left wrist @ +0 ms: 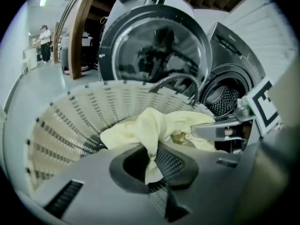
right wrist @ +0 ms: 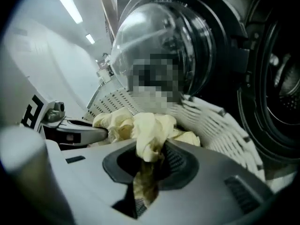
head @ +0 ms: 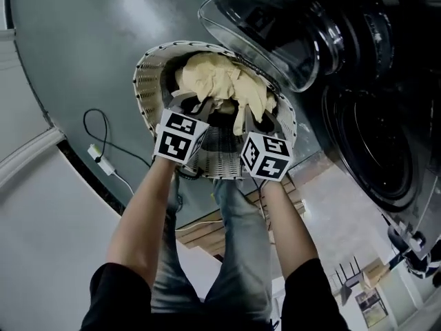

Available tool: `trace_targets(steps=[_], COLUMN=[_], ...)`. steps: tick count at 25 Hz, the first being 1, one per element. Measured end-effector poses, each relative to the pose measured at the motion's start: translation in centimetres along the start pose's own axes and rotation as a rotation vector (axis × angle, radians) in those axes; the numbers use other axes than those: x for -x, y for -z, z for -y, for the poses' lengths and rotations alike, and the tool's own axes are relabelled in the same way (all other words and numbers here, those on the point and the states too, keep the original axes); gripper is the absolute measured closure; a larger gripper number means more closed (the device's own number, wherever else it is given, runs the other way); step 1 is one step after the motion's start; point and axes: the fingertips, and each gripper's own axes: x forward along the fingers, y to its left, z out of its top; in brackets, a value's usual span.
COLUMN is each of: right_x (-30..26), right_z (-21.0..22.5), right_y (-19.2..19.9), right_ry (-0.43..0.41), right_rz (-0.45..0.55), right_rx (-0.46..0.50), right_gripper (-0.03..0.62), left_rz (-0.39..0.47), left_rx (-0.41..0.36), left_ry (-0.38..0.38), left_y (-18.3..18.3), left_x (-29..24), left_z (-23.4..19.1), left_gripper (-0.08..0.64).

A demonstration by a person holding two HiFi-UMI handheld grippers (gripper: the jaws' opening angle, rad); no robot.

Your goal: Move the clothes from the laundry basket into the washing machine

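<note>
- A dark cable (head: 96, 126) with a white plug lay on the grey floor (head: 76, 54), left of the basket and apart from it.
- The white slotted laundry basket (head: 147, 81) stood on the floor directly below the person, its rim close under the open machine door.
- The left gripper (left wrist: 152, 162), held by the person's bare left forearm (head: 141, 219), reached down over the near rim of the basket. Its fingers were almost fully together, pinching a twisted fold of cloth, and a strip of that cloth hung down between them.
- The pale yellow garment (head: 222, 81), the only clothing seen in the basket, was bunched at the basket's mouth and gripped at its near edge by both grippers. Whether its underside touched the basket's bottom could not be told.
- The right gripper (right wrist: 146, 168) sat just beside the left one, over the same near rim. Its fingers were closed tight on another fold of the garment, with a crumpled tail of cloth trailing down through the narrow gap.
- The washing machine's round door (head: 265, 26), with its clear domed window, hung open above and to the right of the basket.
- The dark drum opening (head: 375, 140) lay further right, beyond the door. No cloth was seen in the part of it that showed.
- Far off in the left gripper view, a person (left wrist: 45, 42) stood by a counter.
</note>
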Motion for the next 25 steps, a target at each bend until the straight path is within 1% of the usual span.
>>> trace_targets(steps=[3, 7, 16, 20, 22, 25], right_x=[3.0, 6.7, 14.3, 16.7, 17.7, 19.1], right_z=[-1.1, -1.8, -2.6, -2.4, -2.5, -2.8], right_y=[-1.1, -2.4, -6.0, -7.8, -8.3, -8.8], right_ry=[-0.010, -0.028, -0.097, -0.098, -0.091, -0.078], right_rz=[0.012, 0.028, 0.073, 0.103, 0.112, 0.134], right_rx=[-0.018, -0.003, 0.050, 0.061, 0.053, 0.031], right_gripper=[0.511, 0.511, 0.511, 0.511, 0.511, 0.511], left_rz=[0.006, 0.019, 0.101, 0.111, 0.113, 0.122], left_rx=[0.001, -0.005, 0.064, 0.049, 0.041, 0.009], left_ry=[-0.014, -0.032, -0.094, -0.099, -0.097, -0.080], left_y=[-1.1, -2.4, -5.5, -7.2, -7.8, -8.8], left_x=[3.2, 6.8, 13.6, 15.4, 16.4, 17.6], left_z=[1.2, 3.4, 8.1, 9.6, 9.9, 10.5], left_gripper=[0.520, 0.519, 0.520, 0.520, 0.520, 0.520])
